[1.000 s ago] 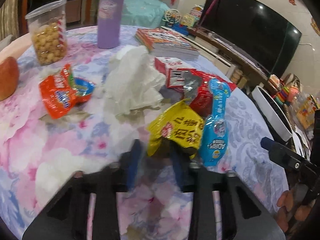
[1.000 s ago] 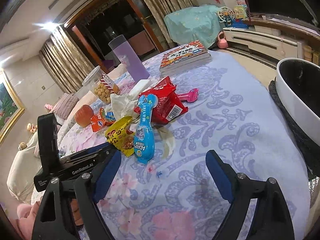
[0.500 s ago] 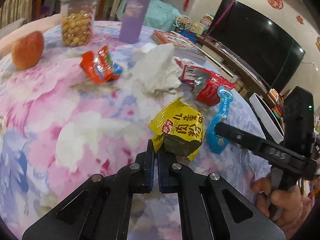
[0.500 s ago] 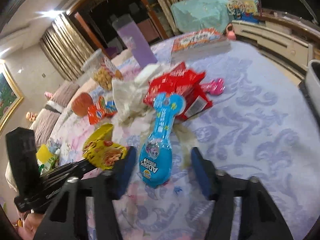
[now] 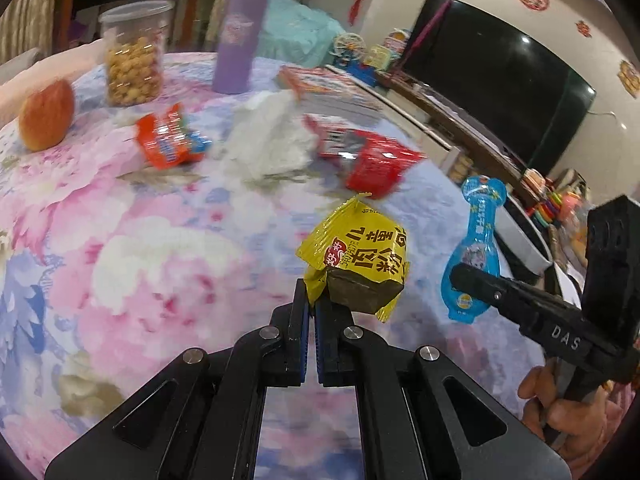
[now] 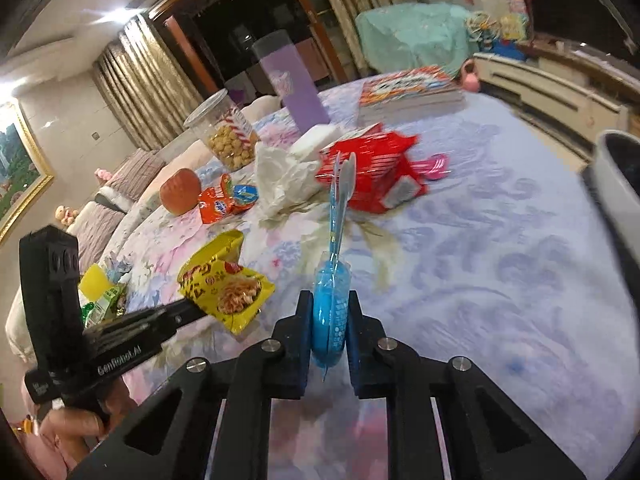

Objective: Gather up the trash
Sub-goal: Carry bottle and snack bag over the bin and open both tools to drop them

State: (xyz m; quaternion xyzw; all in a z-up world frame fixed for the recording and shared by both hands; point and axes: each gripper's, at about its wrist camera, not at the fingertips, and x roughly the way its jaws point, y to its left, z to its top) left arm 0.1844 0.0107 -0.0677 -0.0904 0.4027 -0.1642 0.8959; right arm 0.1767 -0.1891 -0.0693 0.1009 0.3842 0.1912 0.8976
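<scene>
Floral pink-and-blue cloth covers the round table (image 5: 140, 240), where a red foil wrapper (image 5: 376, 160), crumpled white tissue (image 5: 272, 144) and an orange snack packet (image 5: 168, 144) lie. Left gripper (image 5: 311, 300) fingers are pinched together on a yellow crinkled snack packet (image 5: 360, 256), raised above the cloth. Right gripper (image 6: 329, 320) fingers clamp a blue bottle-shaped plastic package (image 6: 330, 308), also lifted.

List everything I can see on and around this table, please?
Yellow wrapper: 1, in left claw.
Blue packet: 1, in right claw.
Red wrappers: a pile, table centre.
Orange wrapper: 1, near apple.
Tissue: 1, white, centre.
Apple: 1, red, far edge.
Snack jar: 1, clear.
Tumbler: 1, purple.
Books: a stack, far side.
Bin: 1, white, beside table.
Left claw: black, shut.
Right claw: black, shut.
</scene>
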